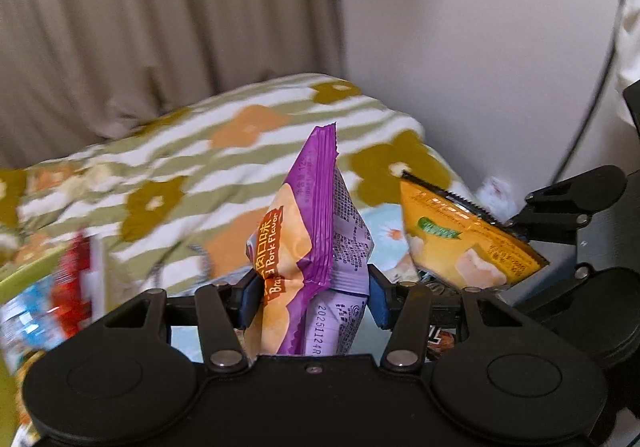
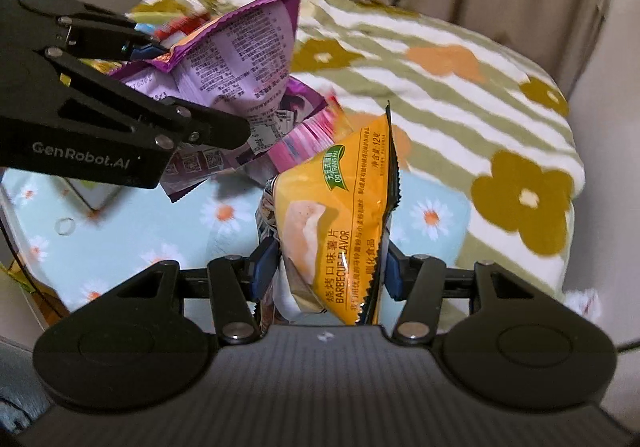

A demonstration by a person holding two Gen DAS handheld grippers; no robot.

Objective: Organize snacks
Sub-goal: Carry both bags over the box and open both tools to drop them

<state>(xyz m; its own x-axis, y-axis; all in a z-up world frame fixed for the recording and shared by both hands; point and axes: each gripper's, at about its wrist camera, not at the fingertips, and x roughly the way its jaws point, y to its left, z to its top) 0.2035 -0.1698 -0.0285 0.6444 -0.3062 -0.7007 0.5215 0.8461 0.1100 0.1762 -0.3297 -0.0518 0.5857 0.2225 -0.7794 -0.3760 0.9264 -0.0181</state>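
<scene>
Left gripper (image 1: 312, 297), bottom centre of its own view: blue pads pinching a purple braised-pork-flavour snack packet (image 1: 316, 231), which stands upright between them, crimped end at top. Right gripper (image 2: 327, 271), bottom centre of its view: pads clamped on an orange barbecue-flavour chip packet (image 2: 340, 223), held upright. The same orange packet shows at right of the left view; the purple one shows at upper left of the right view. Behind, lower middle: light-blue daisy-print cloth (image 2: 132, 223). Left edge of left view: blurred red and blue snack packets (image 1: 48, 299). Beyond: green-striped flower blanket (image 1: 208, 151). Farthest: beige curtain (image 1: 160, 15) and pale wall (image 1: 480, 27).
</scene>
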